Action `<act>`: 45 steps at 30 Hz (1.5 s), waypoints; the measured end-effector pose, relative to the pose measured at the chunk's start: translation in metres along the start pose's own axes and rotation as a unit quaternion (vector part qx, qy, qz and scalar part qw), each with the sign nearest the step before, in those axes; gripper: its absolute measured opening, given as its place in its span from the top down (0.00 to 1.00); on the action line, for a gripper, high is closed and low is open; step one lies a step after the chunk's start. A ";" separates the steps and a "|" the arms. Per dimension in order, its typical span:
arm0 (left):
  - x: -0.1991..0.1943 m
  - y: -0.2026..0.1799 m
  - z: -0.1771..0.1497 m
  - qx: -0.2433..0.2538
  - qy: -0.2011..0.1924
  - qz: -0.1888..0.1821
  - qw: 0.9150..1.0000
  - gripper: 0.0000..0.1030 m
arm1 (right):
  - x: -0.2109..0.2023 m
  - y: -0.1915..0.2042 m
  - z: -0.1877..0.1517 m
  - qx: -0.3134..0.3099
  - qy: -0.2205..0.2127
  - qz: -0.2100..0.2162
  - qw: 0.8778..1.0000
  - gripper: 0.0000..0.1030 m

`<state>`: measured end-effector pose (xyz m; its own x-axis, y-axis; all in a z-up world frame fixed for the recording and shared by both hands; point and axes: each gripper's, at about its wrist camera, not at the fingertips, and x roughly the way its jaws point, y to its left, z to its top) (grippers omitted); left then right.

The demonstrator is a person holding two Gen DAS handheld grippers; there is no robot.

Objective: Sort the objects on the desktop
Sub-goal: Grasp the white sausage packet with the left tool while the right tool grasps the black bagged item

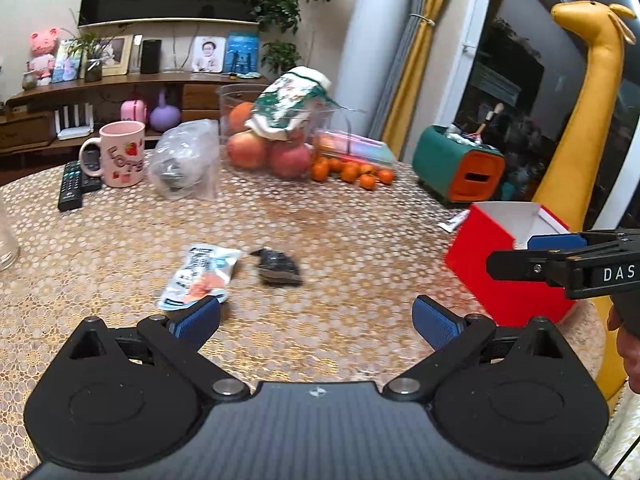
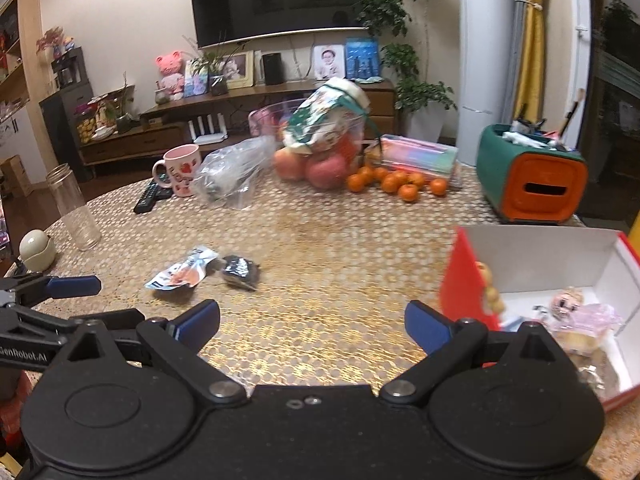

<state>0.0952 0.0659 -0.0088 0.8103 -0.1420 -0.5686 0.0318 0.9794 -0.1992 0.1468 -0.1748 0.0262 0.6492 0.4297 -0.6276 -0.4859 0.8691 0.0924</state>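
Observation:
A light-blue snack packet [image 1: 202, 276] [image 2: 182, 273] and a small dark wrapped item [image 1: 278, 266] [image 2: 239, 268] lie side by side on the patterned table. My left gripper [image 1: 316, 318] hovers open just short of them, its left pad near the packet's edge, nothing between the fingers. A red box with a white inside [image 1: 502, 264] [image 2: 532, 256] stands at the right and holds several small trinkets [image 2: 568, 308]. Beside the box's left wall my right gripper [image 2: 312, 322] is open and empty. In the left wrist view the right gripper is seen sideways at the box.
Farther back stand a pink mug [image 1: 122, 154], remote controls [image 1: 74, 184], a clear plastic bag [image 1: 184, 164], apples and small oranges [image 1: 348, 170], a green-orange container [image 1: 460, 164], a clear jar [image 2: 74, 210] at the left edge, and a yellow giraffe figure [image 1: 588, 92].

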 end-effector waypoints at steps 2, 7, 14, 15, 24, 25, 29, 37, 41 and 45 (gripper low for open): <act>0.006 0.010 0.001 -0.001 0.001 0.005 1.000 0.00 | 0.011 0.007 0.004 -0.004 0.004 0.002 1.000 0.04; 0.028 0.033 0.003 -0.004 0.008 0.018 1.000 0.00 | 0.040 0.021 0.013 -0.012 0.007 0.003 1.000 0.04; 0.064 0.063 0.003 -0.022 0.025 0.033 0.999 0.01 | 0.086 0.033 0.020 -0.009 0.025 0.012 1.000 0.06; 0.069 0.065 0.004 -0.021 0.026 0.034 0.999 0.00 | 0.092 0.035 0.020 -0.010 0.028 0.013 0.999 0.06; 0.116 0.079 0.009 0.005 0.034 0.062 0.997 0.01 | 0.146 0.047 0.031 -0.007 0.054 0.029 0.998 0.07; 0.119 0.080 0.010 0.007 0.034 0.064 0.997 0.01 | 0.151 0.048 0.032 -0.004 0.057 0.030 0.998 0.08; 0.137 0.083 0.012 0.017 0.038 0.071 0.997 0.01 | 0.174 0.049 0.034 0.011 0.072 0.034 0.997 0.09; 0.159 0.089 0.013 0.019 0.052 0.069 0.996 0.01 | 0.207 0.053 0.034 0.017 0.095 0.031 0.995 0.11; 0.164 0.091 0.011 0.017 0.057 0.070 0.996 0.01 | 0.218 0.056 0.033 0.026 0.104 0.036 0.994 0.11; 0.166 0.089 0.010 0.024 0.056 0.072 0.996 0.01 | 0.225 0.060 0.032 0.025 0.108 0.041 0.993 0.12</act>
<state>0.2384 0.1312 -0.1125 0.7385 -0.0127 -0.6742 -0.0488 0.9962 -0.0723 0.2823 -0.0180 -0.0844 0.4662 0.4411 -0.7669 -0.4991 0.8468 0.1837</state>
